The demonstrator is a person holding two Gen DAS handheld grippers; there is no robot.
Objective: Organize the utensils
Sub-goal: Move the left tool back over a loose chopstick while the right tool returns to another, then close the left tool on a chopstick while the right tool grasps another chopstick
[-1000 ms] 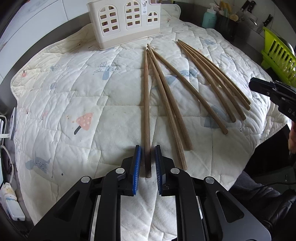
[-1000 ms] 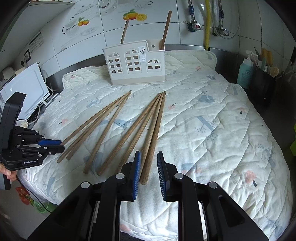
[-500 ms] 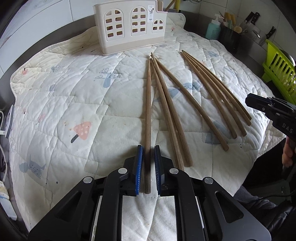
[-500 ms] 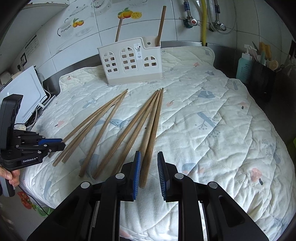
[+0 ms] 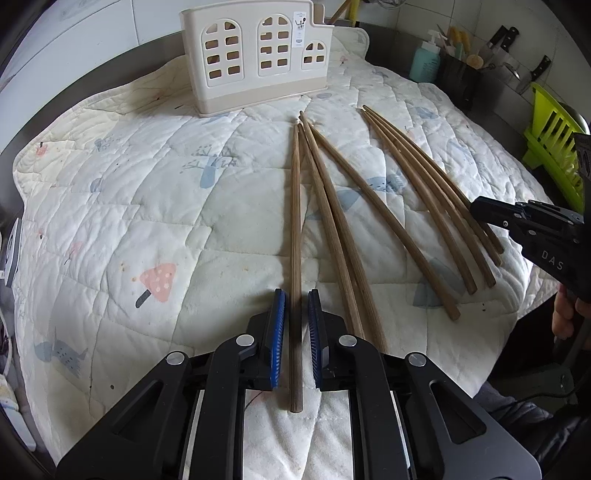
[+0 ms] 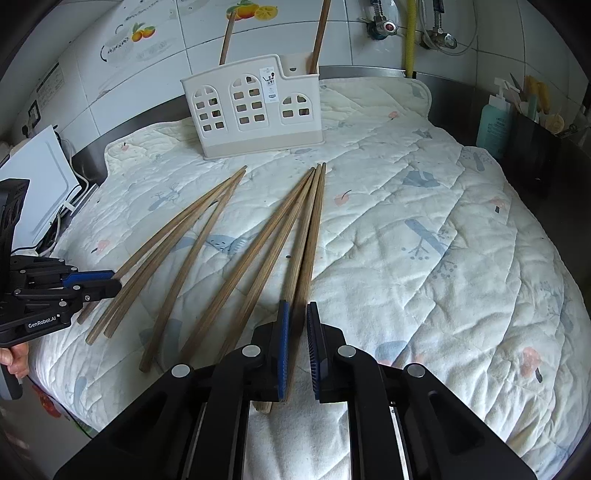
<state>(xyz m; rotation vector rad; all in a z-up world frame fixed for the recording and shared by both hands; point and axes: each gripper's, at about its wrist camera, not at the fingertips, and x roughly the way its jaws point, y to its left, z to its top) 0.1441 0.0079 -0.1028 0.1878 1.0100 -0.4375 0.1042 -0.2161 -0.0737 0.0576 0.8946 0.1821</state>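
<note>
On the quilt [image 5: 155, 206], both tongs stand narrowly apart, each straddling a chopstick [image 5: 295, 258].

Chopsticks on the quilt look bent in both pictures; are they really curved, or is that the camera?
Likely the camera: in the left wrist view the chopstick near the centre looks straight and the outer chopsticks bow; in the right wrist view the wall tiles curve too, with dark corners.

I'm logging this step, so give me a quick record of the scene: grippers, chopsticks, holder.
Left hand-held gripper: open, straddling the leftmost chopstick near its end
Right hand-held gripper: around the rightmost chopstick; grip unclear
Loose chopsticks: two fans on the quilt
Holder: upright at the far side
Standing chopsticks: two, in the holder
</note>
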